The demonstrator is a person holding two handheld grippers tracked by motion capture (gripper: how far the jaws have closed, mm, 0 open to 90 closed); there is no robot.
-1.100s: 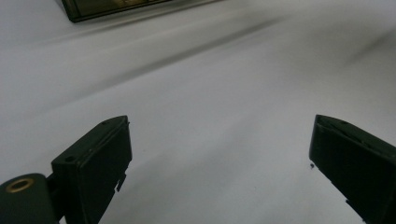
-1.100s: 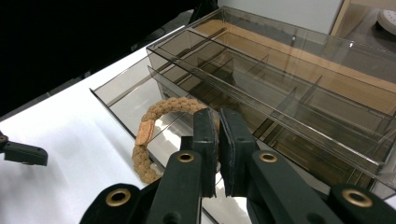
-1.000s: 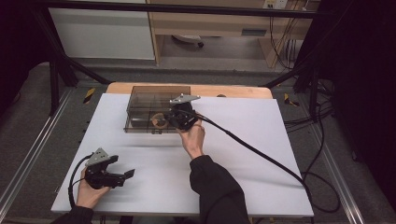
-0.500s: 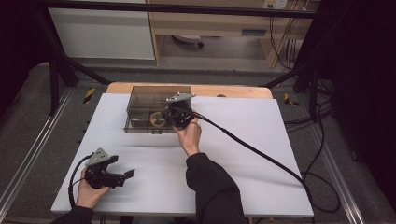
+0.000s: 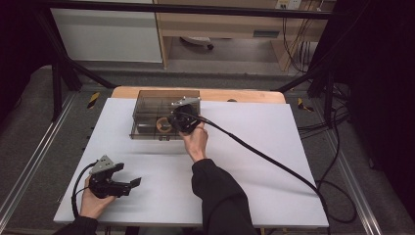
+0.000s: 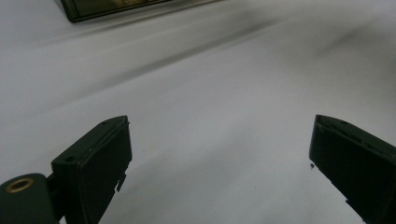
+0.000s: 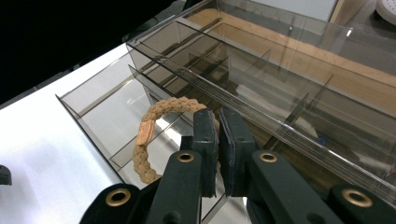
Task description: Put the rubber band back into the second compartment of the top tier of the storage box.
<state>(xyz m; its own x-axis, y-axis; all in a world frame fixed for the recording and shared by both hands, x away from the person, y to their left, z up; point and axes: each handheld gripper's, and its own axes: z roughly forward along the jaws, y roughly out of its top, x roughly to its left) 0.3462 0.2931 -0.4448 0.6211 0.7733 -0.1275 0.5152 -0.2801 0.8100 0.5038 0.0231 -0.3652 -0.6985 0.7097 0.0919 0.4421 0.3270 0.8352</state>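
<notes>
- High view: the right hand-held gripper (image 5: pixel 180 119) reaches to the far side of the white desk (image 5: pixel 254 191), over a smoky clear plastic organizer box (image 5: pixel 147 105) with dividers.
- Right gripper view: its jaws are pressed together on a tan braided bracelet (image 7: pixel 145 140), pinching the band at one side so the loop hangs free beside the jaws — a grip that likely leaves the rest clear of the partitions.
- The bracelet sits over an open compartment along the box's near edge; whether it touches the floor of that compartment I cannot tell.
- The left hand-held gripper (image 5: pixel 128 185) rests low at the near left of the desk, well apart from the box, jaws spread wide on nothing — seemingly parked out of the way.
- Left gripper view: bare desk between its jaws, a corner of the box far off.
</notes>
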